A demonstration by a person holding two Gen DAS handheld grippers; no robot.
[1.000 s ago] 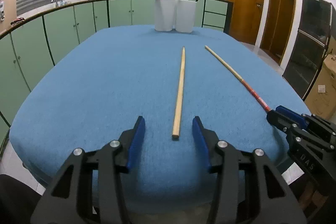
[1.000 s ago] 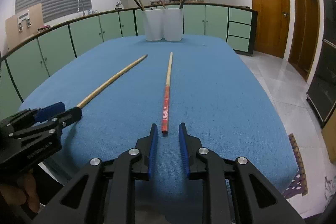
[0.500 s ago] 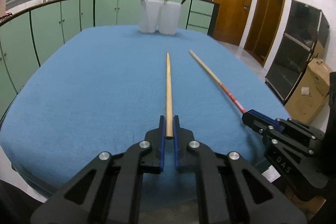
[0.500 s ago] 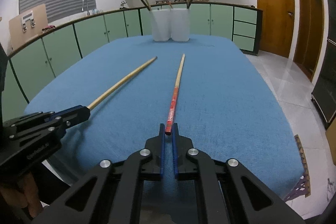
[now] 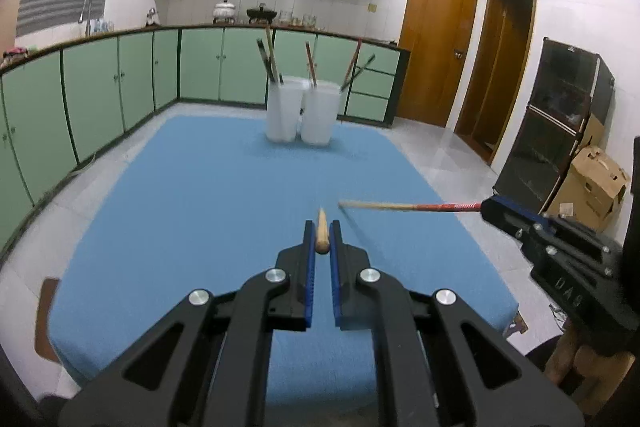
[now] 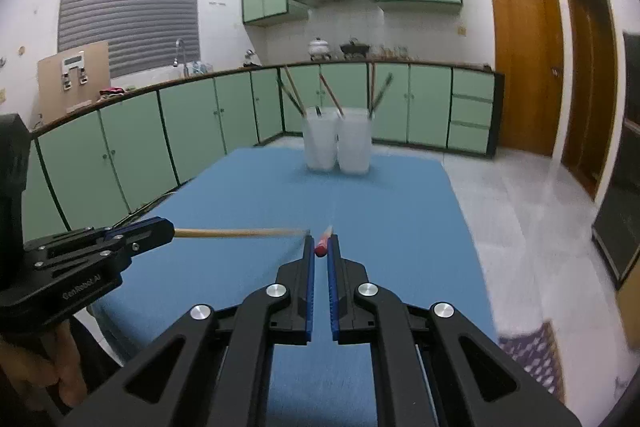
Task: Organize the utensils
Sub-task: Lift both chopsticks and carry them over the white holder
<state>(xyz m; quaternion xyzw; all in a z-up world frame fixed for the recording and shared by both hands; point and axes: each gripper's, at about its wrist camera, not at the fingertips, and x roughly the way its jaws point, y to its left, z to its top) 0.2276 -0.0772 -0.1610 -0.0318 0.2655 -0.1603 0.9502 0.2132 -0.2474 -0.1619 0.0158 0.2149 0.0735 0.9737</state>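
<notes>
Now we hold one chopstick in each gripper, both lifted clear of the blue table (image 5: 180,211).
Our left gripper (image 5: 322,241) pinches the near end of the plain wooden chopstick (image 5: 322,233); our right gripper (image 6: 321,247) pinches the red-handled chopstick (image 6: 322,245) the same way. Far across the table, two white holders (image 6: 338,141) stand touching side by side, with other utensils upright inside them.
</notes>
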